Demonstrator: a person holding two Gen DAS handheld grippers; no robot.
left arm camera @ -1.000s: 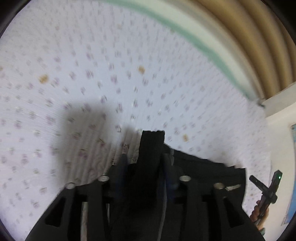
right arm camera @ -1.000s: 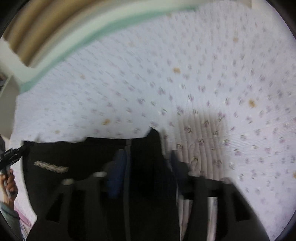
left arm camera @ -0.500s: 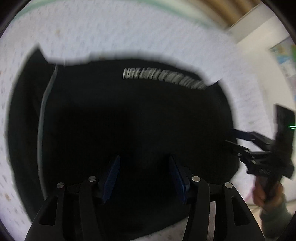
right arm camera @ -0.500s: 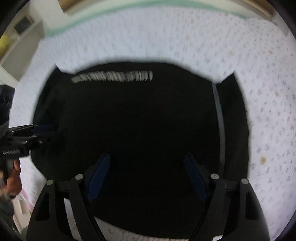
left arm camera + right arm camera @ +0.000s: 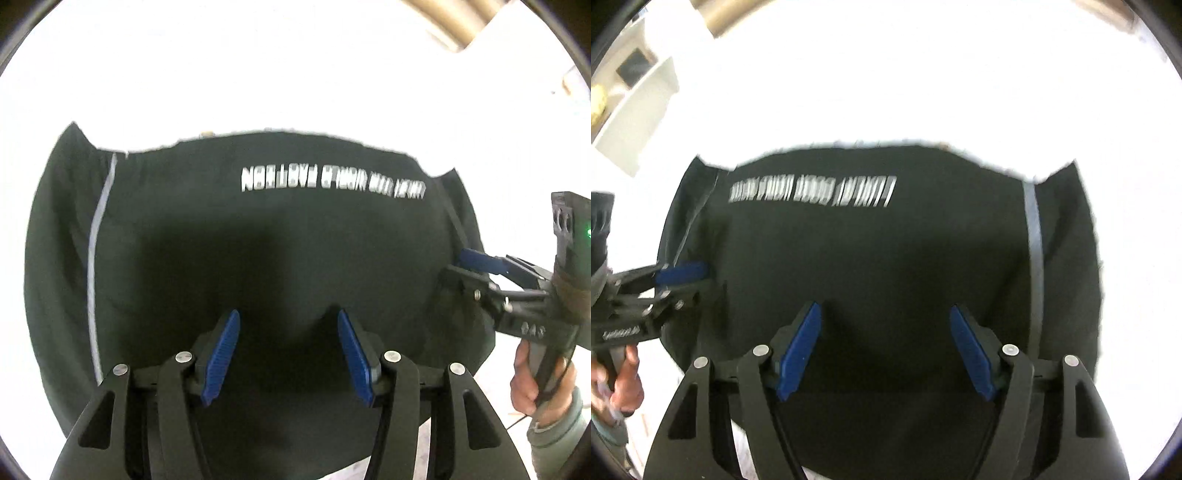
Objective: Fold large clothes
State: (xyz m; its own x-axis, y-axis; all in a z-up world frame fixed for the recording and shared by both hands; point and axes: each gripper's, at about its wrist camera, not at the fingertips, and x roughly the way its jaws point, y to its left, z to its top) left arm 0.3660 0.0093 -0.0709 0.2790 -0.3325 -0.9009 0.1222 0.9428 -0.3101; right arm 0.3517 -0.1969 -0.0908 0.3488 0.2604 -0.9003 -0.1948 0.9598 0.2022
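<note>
Your black garment's white lettering (image 5: pixel 812 192) is smeared unreadable; the bedsheet (image 5: pixel 295 66) around it is blown out white.

Black garment (image 5: pixel 258 258) with white lettering (image 5: pixel 332 182), grey stripe (image 5: pixel 96 236), blue pads (image 5: pixel 221 356)

A bedsheet (image 5: pixel 295 74) blown out to plain white fills most of both views; a tan headboard (image 5: pixel 461 18) crosses the top; white shelving (image 5: pixel 639 110) stands at the left.

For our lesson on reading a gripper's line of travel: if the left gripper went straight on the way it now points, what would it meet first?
The left gripper, jaws open, points at the black garment; it would probably meet that dark cloth first, below the white lettering. Depth is unclear.
</note>
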